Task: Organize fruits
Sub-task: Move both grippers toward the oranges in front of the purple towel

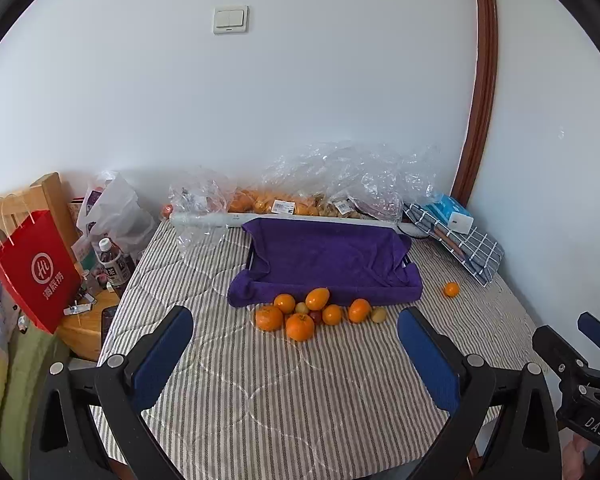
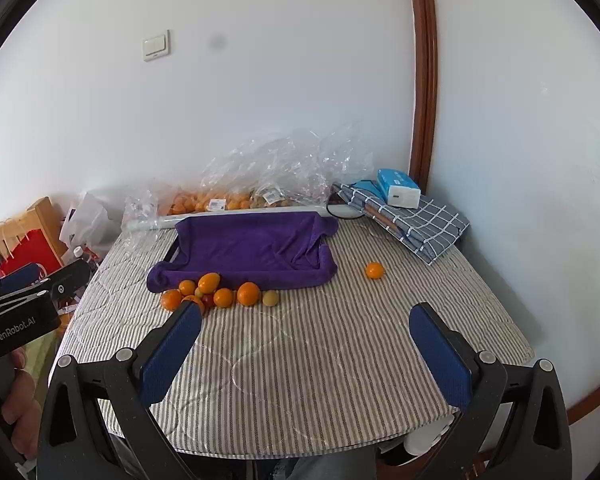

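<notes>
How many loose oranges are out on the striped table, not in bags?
7. Six oranges sit clustered in front of the purple-towelled tray, mixed with smaller fruits; one lone orange lies right of the tray. More may hide in the cluster.

Left claw (image 1: 296, 332), right claw (image 2: 306, 328) agape.

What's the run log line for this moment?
left gripper: open, empty | right gripper: open, empty | fruit pile: before purple tray | stray orange: right of tray | none sorted
</notes>
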